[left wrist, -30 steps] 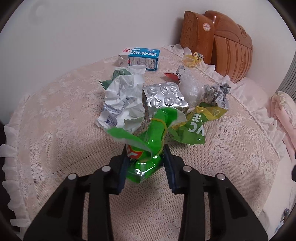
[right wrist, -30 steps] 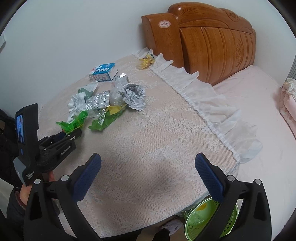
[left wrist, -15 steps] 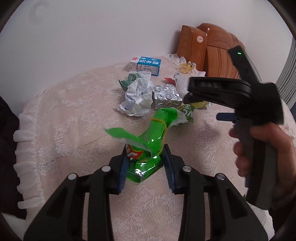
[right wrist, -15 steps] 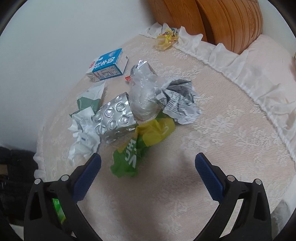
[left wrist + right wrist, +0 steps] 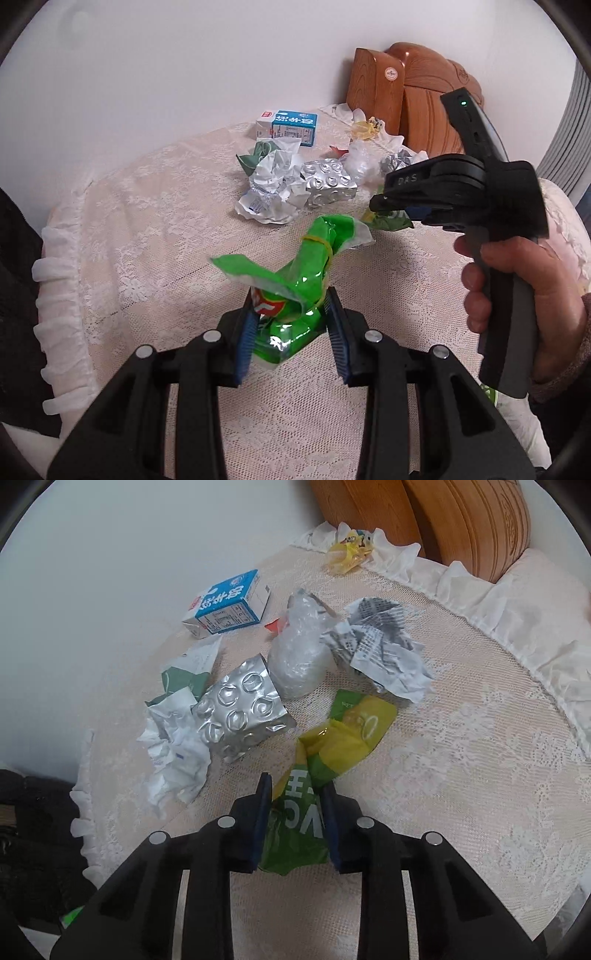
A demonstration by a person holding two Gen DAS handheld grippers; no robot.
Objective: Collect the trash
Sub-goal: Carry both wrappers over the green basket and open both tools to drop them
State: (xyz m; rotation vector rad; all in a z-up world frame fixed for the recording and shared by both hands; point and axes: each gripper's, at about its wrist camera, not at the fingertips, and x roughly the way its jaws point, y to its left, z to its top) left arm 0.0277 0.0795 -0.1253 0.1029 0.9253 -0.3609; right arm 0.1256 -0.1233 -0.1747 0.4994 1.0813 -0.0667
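Right wrist: right gripper (image 5: 295, 812) reaches down, clamping yellow-green wrapper (image 5: 332, 749).

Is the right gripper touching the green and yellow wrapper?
Touching. The right wrist view shows the right gripper shut on the green and yellow wrapper, both pads pressed against its sides.

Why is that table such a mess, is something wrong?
Crumpled litter is strewn over the lace tablecloth: a milk carton on its side, an empty pill pack, balled paper. Each tool grips a green wrapper.
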